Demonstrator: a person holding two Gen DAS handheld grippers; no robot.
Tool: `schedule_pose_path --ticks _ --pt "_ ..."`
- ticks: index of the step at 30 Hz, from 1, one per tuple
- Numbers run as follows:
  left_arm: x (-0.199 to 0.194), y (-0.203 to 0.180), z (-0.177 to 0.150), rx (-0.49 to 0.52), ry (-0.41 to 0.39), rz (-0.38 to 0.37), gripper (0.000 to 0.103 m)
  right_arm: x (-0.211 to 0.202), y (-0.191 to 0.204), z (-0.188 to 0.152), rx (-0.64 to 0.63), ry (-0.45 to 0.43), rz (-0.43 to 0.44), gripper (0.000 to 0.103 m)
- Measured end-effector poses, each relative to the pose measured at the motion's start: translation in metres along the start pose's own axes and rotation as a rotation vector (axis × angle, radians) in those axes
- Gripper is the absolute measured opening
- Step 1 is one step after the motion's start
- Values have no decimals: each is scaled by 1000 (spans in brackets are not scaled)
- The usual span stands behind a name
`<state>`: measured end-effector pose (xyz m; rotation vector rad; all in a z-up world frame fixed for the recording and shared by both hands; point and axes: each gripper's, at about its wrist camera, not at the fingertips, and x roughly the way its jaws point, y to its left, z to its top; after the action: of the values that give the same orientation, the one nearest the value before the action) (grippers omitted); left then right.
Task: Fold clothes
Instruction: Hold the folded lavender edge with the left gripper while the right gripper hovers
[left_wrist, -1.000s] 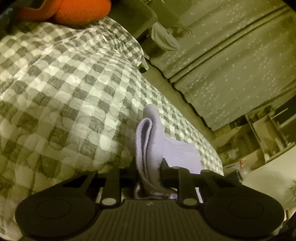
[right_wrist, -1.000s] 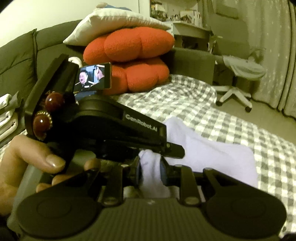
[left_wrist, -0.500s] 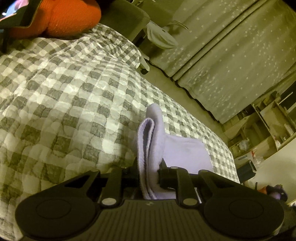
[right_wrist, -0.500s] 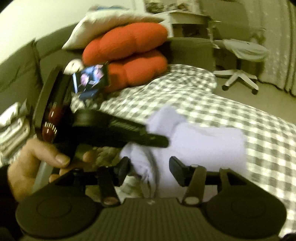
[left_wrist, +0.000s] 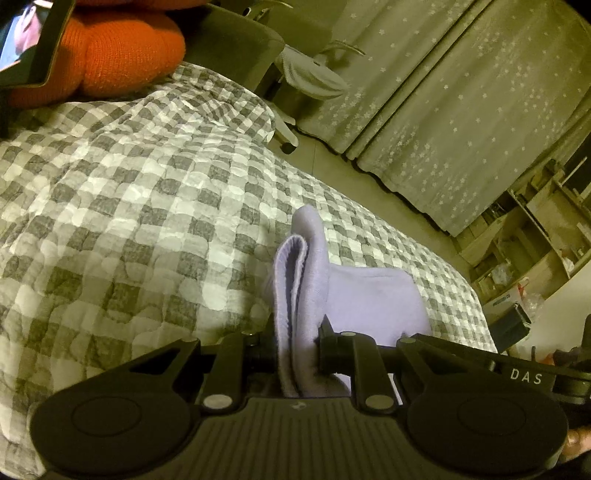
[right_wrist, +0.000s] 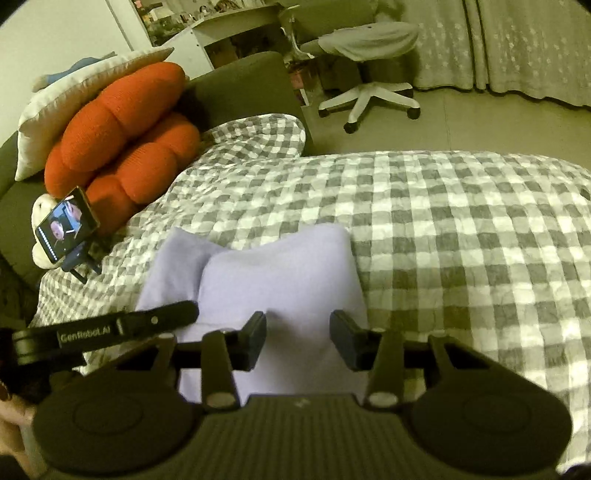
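Mid-fold on the checked quilt (right_wrist: 443, 221), the left gripper (left_wrist: 297, 345) pinches the lavender garment (right_wrist: 280, 280) edge while the right gripper (right_wrist: 298, 338), jaws closing on nothing, likely needs a fresh corner.

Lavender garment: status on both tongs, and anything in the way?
Left tongs clamped on lavender garment's bunched edge. Right tongs closing, pads clear of the cloth below. Nothing blocking on checkered blanket.

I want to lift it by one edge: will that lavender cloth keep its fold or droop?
Probably droop: the lavender cloth bends into a soft loop where the left tongs pinch it. It looks light, lying on the checked quilt without denting it. Its fuzzy surface likely resists slipping.
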<state>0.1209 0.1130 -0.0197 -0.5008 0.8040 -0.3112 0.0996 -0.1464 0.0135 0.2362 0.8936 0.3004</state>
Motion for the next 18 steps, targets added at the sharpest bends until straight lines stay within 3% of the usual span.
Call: schedule_pose_path --ticks 4,9,18 --pt "-2 -1 -2 3 -1 6 17 2 -4 2 -2 -12 -10 41" --pt "-3 -3 -3 12 -1 16 18 8 -15 5 10 -7 -93 44" --pt "-4 -5 -4 25 1 30 19 7 -21 5 47 -16 -72 45"
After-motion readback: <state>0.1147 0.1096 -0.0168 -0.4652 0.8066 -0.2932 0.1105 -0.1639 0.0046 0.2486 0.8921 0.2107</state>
